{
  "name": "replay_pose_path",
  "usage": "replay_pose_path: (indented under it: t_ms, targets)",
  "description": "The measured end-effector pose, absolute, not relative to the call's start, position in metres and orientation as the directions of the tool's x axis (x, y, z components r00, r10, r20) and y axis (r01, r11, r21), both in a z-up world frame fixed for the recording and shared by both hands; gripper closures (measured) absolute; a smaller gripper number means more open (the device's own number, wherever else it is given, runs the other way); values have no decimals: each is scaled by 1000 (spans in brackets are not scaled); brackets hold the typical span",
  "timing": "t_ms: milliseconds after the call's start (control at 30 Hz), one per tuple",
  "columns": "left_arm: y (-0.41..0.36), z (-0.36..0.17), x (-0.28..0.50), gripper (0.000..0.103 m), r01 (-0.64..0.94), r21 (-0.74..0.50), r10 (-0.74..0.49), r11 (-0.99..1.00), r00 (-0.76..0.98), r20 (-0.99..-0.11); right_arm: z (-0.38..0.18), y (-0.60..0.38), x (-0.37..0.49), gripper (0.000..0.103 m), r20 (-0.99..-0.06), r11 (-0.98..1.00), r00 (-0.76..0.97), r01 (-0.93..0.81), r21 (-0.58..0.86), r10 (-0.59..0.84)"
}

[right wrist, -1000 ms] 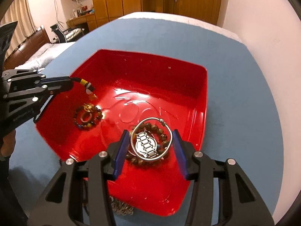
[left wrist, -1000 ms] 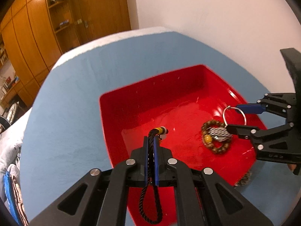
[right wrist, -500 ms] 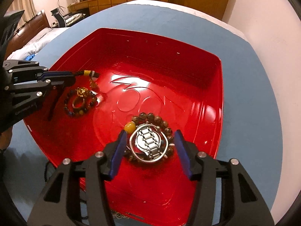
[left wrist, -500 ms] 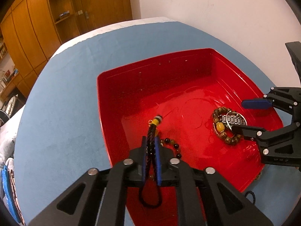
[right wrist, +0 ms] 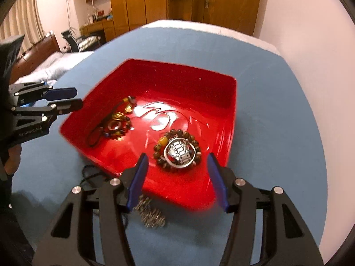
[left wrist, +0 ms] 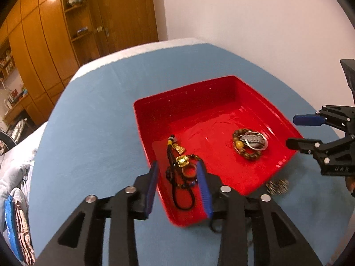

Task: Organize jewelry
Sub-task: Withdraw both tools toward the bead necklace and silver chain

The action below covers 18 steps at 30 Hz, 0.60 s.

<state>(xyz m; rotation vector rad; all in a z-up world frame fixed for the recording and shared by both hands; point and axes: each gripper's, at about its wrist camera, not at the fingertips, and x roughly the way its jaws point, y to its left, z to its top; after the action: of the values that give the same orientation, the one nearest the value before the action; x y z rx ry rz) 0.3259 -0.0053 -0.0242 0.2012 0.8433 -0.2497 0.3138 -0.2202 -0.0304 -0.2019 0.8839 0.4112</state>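
Note:
A red tray (left wrist: 261, 93) (right wrist: 230, 102) sits on the blue table. In it lie a black cord bracelet with gold charms (left wrist: 180, 166) (right wrist: 113, 124) at the left, and a brown bead bracelet (left wrist: 240, 148) (right wrist: 162, 161) with a silver ring and watch band (left wrist: 255, 140) (right wrist: 178, 153) on top at the right. My left gripper (left wrist: 178, 188) (right wrist: 66, 98) is open and empty above the tray's near left edge. My right gripper (right wrist: 177, 181) (left wrist: 297, 130) is open and empty at the tray's right edge.
A silver chain pile (right wrist: 150, 215) (left wrist: 277, 185) and a thin black cord (right wrist: 88, 175) lie on the blue table cloth (left wrist: 93, 137) just outside the tray's near edge. Wooden wardrobes stand behind, and a white wall lies to the right.
My left gripper opened and dropped the black cord bracelet into the tray, then drew back. My right gripper released the silver ring onto the bead bracelet, opened wider and pulled back.

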Motion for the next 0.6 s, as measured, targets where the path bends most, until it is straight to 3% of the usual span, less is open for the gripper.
replay_pose_path:
  t_ms: [167, 367, 600]
  targets:
    - [-6, -12, 281, 44, 309, 68, -164, 948, 664, -729, -23, -234, 269, 46, -749, 907, 587, -420, 44, 308]
    - [-16, -26, 233, 32, 343, 5, -229, 939, 637, -736, -38, -239, 234, 45, -748, 913, 580, -400, 84, 323]
    - [-46, -68, 214, 30, 378, -53, -269, 924, 548, -792, -56, -243, 220, 45, -756, 916, 560, -381, 127, 338]
